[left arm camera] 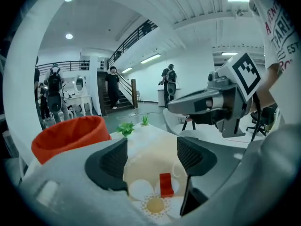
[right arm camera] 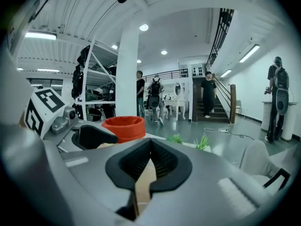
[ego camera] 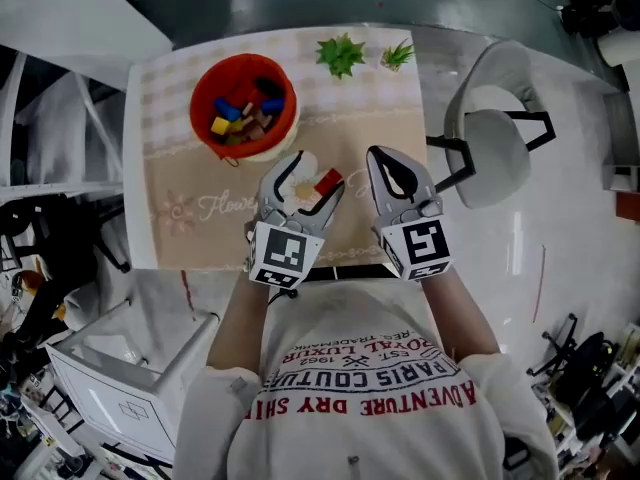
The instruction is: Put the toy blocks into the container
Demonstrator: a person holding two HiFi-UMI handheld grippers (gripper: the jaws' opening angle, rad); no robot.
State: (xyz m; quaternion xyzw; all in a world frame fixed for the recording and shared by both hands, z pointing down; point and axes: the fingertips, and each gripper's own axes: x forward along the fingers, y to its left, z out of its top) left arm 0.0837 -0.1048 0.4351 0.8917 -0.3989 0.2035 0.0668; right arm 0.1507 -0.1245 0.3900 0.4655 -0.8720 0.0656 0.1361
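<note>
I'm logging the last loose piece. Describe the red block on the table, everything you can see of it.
The red block is a small, plain rectangular piece, solid red with flat faces and a matte look, perhaps painted wood or plastic. It lies flat on the tan tablecloth, over a white printed flower, well apart from the orange-red container. It sits in the gap between the open jaws of the left tool. Neither pad presses on it, and only the cloth appears to touch it.
</note>
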